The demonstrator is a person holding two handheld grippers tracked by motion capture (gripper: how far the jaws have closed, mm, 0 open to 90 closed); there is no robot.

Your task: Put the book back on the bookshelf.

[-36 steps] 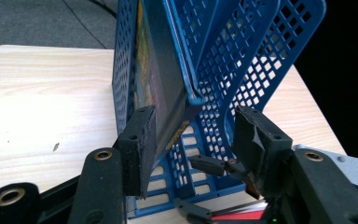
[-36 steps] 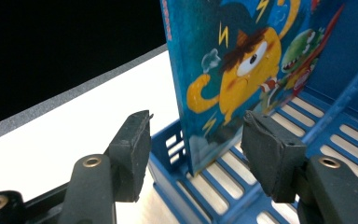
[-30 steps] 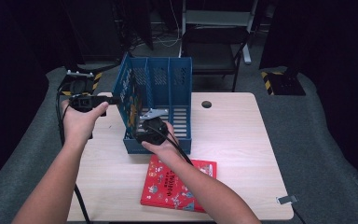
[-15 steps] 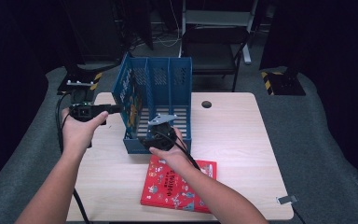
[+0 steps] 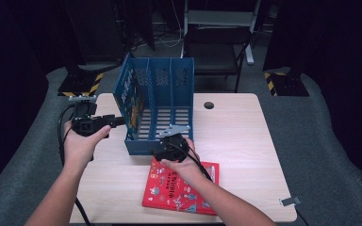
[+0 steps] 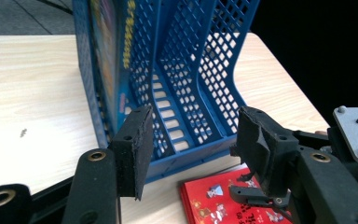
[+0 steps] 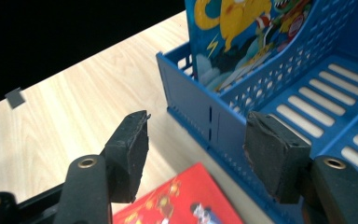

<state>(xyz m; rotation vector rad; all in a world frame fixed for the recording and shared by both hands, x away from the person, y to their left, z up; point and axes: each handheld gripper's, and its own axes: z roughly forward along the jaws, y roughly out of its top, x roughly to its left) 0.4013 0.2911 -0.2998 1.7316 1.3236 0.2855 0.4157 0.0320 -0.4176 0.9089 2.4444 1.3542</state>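
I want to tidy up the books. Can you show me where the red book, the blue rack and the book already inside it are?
Red book (image 5: 184, 193), high view, middle of its cover.
Blue rack (image 5: 143, 147), high view, low front wall.
Book inside the rack (image 7: 242, 28), right gripper view, its picture cover.

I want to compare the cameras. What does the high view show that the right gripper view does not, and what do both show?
High view alone: the chair behind the table, both hands, the left gripper and the rack's three compartments.

Right gripper view alone: the cartoon cover of the blue book in the rack, seen close.

Both: the blue rack, the red book lying flat before it, the wooden table.
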